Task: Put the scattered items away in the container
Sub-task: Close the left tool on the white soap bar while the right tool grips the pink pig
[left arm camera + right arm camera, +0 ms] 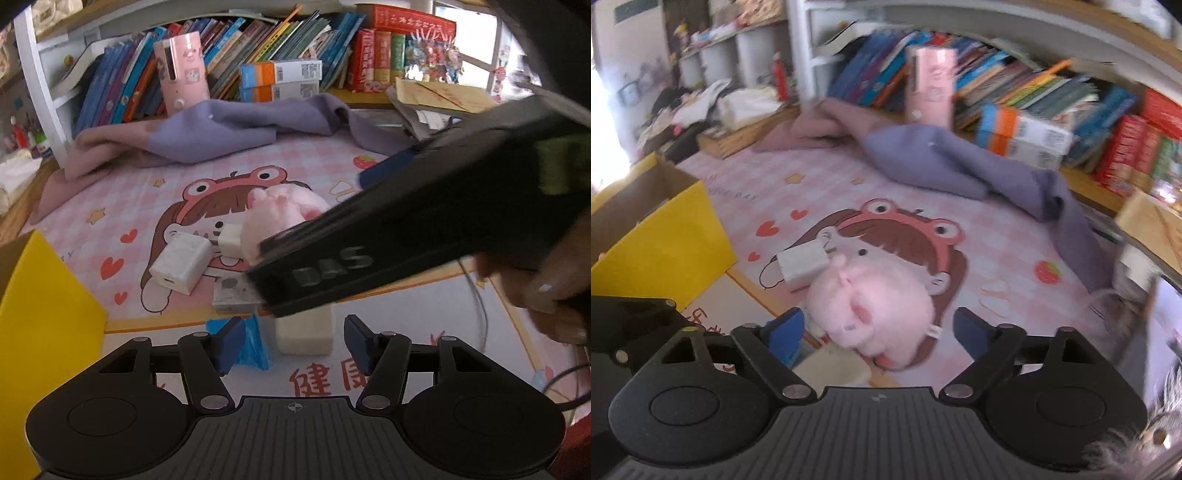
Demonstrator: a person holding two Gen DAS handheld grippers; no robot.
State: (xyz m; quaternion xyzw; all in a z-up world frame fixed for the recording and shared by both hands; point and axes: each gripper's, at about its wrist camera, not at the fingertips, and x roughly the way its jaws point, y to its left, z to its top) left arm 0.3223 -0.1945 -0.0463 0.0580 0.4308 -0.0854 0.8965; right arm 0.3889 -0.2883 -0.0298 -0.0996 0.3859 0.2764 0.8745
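Note:
A pink plush toy (875, 306) lies on the cartoon desk mat, between the open fingers of my right gripper (879, 328). It also shows in the left wrist view (280, 214). A white charger (181, 260) lies left of it, also in the right wrist view (803, 264). A cream block (304, 334) sits between the open fingers of my left gripper (293, 343), with a blue wrapper (255, 343) by the left finger. A small grey box (234, 293) and a small white cube (231, 240) lie nearby. The yellow box (40, 325) stands at left, also in the right wrist view (665, 236).
The right gripper's black body (424, 229) crosses over the items in the left wrist view. A purple cloth (229, 129) lies behind the mat. Books (258, 48), a pink tube (181, 72) and stacked cartons (279, 81) fill the shelf behind.

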